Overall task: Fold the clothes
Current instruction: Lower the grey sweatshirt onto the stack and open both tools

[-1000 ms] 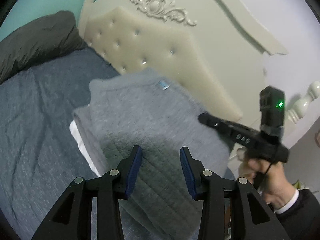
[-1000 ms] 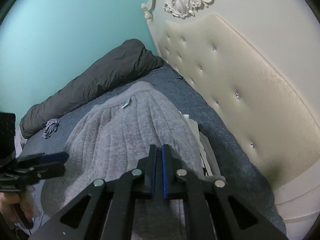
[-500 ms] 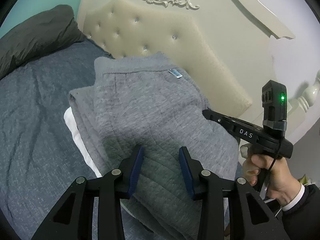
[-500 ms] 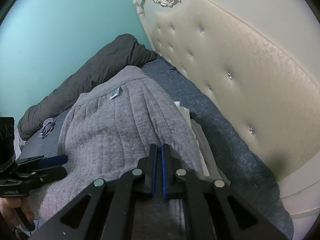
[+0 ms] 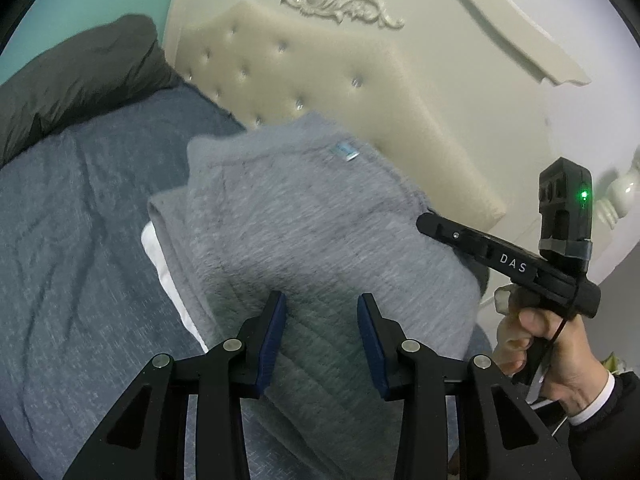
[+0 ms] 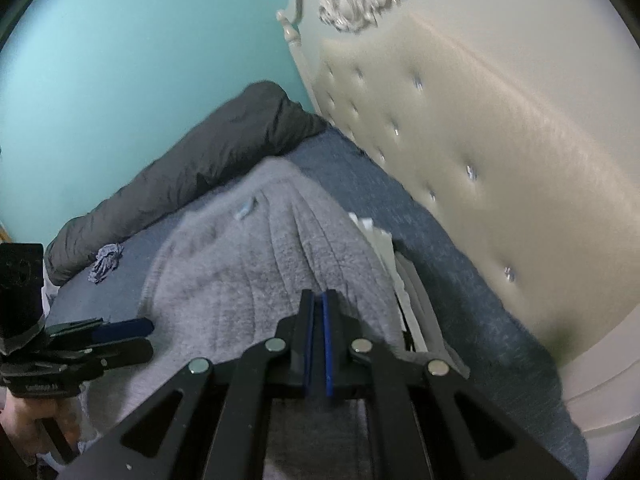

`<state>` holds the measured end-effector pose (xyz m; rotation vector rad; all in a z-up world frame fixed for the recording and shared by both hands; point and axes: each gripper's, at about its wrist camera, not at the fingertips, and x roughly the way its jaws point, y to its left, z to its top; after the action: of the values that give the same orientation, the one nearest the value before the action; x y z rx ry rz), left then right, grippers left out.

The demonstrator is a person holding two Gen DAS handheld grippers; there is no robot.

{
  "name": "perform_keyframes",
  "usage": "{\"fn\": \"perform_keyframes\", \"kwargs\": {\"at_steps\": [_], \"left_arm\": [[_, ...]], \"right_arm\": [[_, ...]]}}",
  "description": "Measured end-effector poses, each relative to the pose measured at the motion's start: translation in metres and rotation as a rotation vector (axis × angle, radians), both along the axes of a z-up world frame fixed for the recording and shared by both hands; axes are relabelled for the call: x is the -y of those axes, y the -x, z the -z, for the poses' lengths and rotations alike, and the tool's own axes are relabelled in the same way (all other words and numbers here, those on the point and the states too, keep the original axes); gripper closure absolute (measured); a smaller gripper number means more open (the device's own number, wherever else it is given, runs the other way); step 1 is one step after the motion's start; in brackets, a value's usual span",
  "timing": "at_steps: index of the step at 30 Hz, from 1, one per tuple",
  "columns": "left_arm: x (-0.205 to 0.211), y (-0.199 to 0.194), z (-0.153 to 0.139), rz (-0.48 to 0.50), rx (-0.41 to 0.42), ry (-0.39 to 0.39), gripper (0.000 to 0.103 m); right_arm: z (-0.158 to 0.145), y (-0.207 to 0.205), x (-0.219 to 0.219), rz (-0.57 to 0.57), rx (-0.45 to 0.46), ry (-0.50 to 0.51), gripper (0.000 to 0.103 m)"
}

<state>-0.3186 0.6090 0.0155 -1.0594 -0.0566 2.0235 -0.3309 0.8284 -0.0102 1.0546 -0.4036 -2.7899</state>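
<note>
A folded grey fleece garment with a small blue label lies on a stack of white clothes on the bed, near the headboard. It also shows in the right wrist view. My left gripper is open and empty, hovering above the garment's near edge. My right gripper has its jaws closed together with no cloth visible between them, just above the garment's right side. It appears in the left wrist view at the garment's right edge. The left gripper shows at lower left in the right wrist view.
A blue-grey bedspread covers the bed. A dark grey duvet lies along the teal wall. A cream tufted headboard stands right behind the stack. A small crumpled grey cloth lies near the duvet.
Both grippers have shifted slightly over the folded garment; the views tilt and blur. The left stays open and the right stays closed. The garment itself has not moved.
</note>
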Motion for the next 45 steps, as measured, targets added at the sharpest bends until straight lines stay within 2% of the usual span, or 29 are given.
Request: {"fn": "perform_keyframes", "kwargs": {"at_steps": [3, 8, 17, 30, 33, 35, 41, 45], "left_arm": [[0.004, -0.010, -0.014, 0.013, -0.033, -0.008, 0.063], [0.004, -0.028, -0.017, 0.047, -0.051, 0.018, 0.063], [0.002, -0.040, 0.004, 0.055, -0.033, 0.069, 0.063], [-0.003, -0.040, 0.029, 0.055, -0.030, 0.075, 0.063], [-0.003, -0.038, 0.032, 0.053, -0.027, 0.073, 0.063], [-0.004, -0.036, 0.033, 0.051, -0.024, 0.072, 0.063], [-0.001, -0.031, 0.013, 0.036, -0.047, 0.062, 0.063], [0.001, -0.027, 0.010, 0.035, -0.041, 0.061, 0.063]], "right_arm": [[-0.014, -0.009, 0.005, -0.013, -0.021, -0.002, 0.101], [-0.021, -0.025, 0.015, -0.048, -0.012, -0.052, 0.101], [0.008, -0.031, 0.005, -0.005, 0.025, -0.037, 0.102], [0.042, -0.032, -0.003, 0.038, 0.025, 0.012, 0.103], [0.043, -0.032, 0.000, 0.038, 0.033, -0.004, 0.103], [0.040, -0.028, 0.001, 0.032, 0.058, -0.029, 0.103], [-0.008, -0.025, 0.007, 0.007, 0.014, -0.024, 0.103], [-0.027, 0.000, 0.026, -0.052, 0.017, -0.056, 0.103]]}}
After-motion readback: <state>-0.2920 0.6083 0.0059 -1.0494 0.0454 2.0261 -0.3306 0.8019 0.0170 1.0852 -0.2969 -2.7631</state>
